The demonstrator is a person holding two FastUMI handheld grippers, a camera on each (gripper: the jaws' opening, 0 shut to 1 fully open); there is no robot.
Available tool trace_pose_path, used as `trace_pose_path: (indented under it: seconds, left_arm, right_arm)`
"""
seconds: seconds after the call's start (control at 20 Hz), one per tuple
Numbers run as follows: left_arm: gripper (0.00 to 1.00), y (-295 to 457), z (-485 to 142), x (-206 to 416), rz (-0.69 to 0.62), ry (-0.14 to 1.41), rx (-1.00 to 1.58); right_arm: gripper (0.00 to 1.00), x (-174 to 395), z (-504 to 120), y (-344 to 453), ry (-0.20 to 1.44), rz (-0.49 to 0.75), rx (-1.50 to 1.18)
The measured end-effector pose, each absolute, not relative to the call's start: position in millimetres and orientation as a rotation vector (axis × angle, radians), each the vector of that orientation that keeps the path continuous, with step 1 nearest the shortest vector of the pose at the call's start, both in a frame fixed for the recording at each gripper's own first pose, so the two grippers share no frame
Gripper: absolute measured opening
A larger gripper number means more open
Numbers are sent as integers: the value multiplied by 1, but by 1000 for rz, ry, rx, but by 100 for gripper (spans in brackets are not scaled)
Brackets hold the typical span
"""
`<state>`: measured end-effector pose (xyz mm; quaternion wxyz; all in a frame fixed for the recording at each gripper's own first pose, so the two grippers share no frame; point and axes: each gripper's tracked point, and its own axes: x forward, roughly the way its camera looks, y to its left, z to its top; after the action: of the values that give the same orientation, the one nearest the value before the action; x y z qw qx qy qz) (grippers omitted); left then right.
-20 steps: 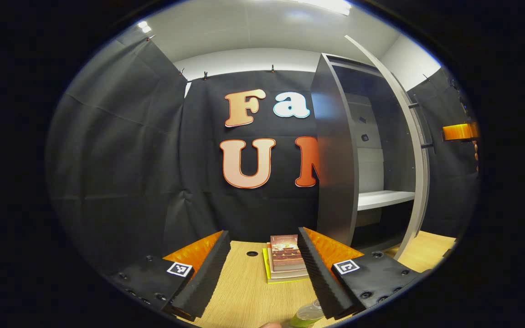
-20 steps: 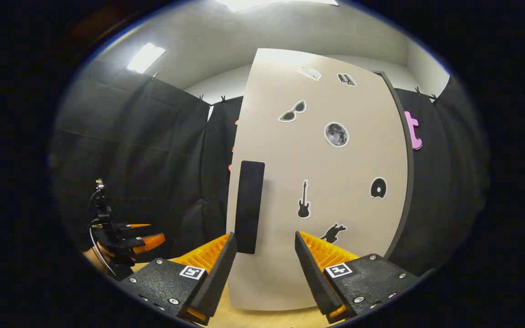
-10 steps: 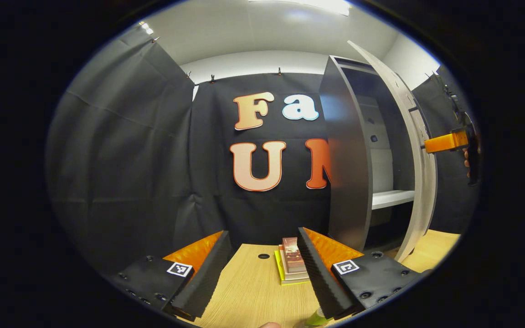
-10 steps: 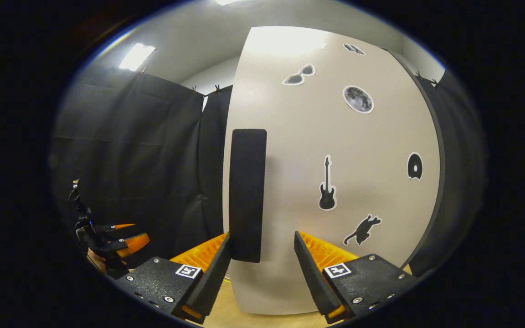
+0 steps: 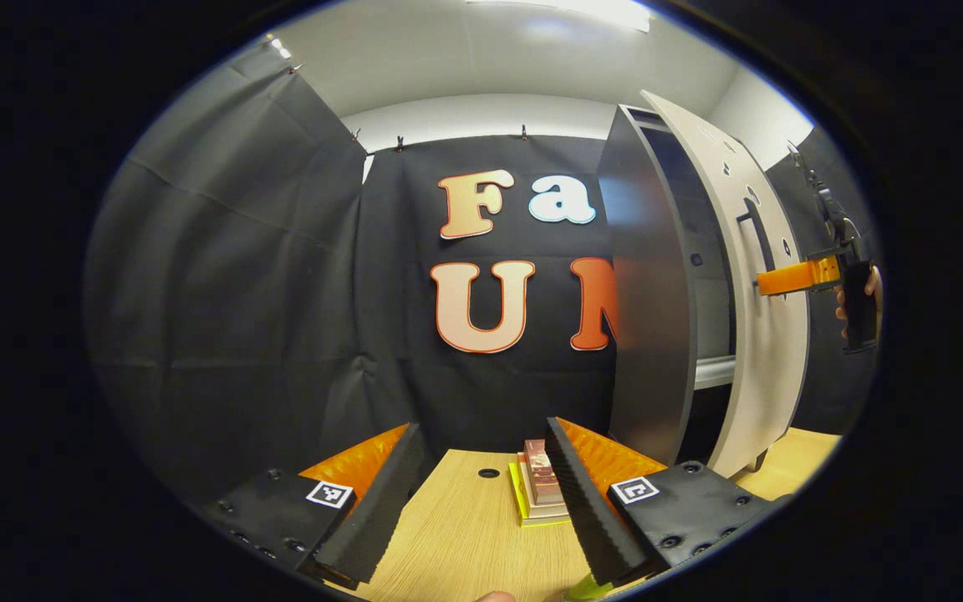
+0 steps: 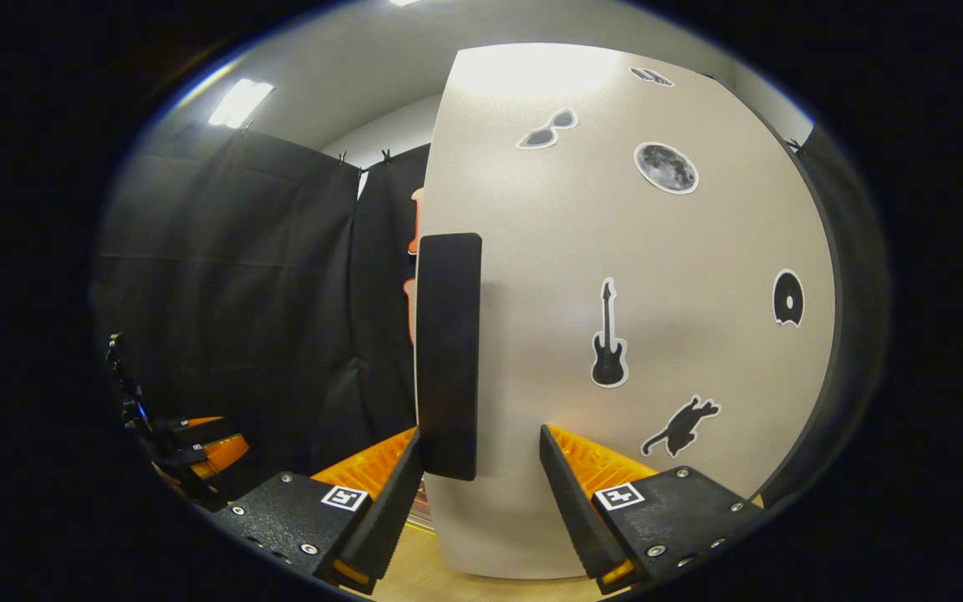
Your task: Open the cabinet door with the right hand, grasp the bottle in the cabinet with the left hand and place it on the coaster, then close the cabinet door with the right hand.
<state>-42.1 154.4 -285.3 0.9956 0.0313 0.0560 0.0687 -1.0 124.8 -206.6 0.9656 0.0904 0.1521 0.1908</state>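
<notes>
The tall cabinet stands at the table's right, its pale door swung most of the way shut over a narrow gap. In the right gripper view the door bears small stickers and a black vertical handle. My right gripper is open just in front of the door, the handle's lower end above the gap between its fingers. It also appears by the door, as the right gripper, held by a hand. My left gripper hangs open above the table. A sliver of the green bottle peeks below it.
A small stack of books lies on the wooden table near a round cable hole. Black cloth walls close the booth behind and to the left. The left gripper appears low at the left of the right gripper view.
The door has swung further shut, hiding most of the shelf inside. My right gripper has followed the door closely. The bottle has slid almost out of the left gripper view's bottom edge.
</notes>
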Motion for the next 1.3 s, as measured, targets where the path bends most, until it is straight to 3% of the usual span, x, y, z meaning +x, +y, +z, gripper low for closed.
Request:
trace_pose_path:
  seconds: [0.65,1.05,1.3]
  left_arm:
    - [96,96,-236,-16,104,164,52]
    - [96,31,-167,-12,63,96,48]
    - [96,15,-129,-15,63,84,9]
  right_arm:
    - [86,3,-209,117,312,345,175]
    - [87,-80,-142,49,190,289,146]
    - [92,-130,-101,-11,125,194,118]
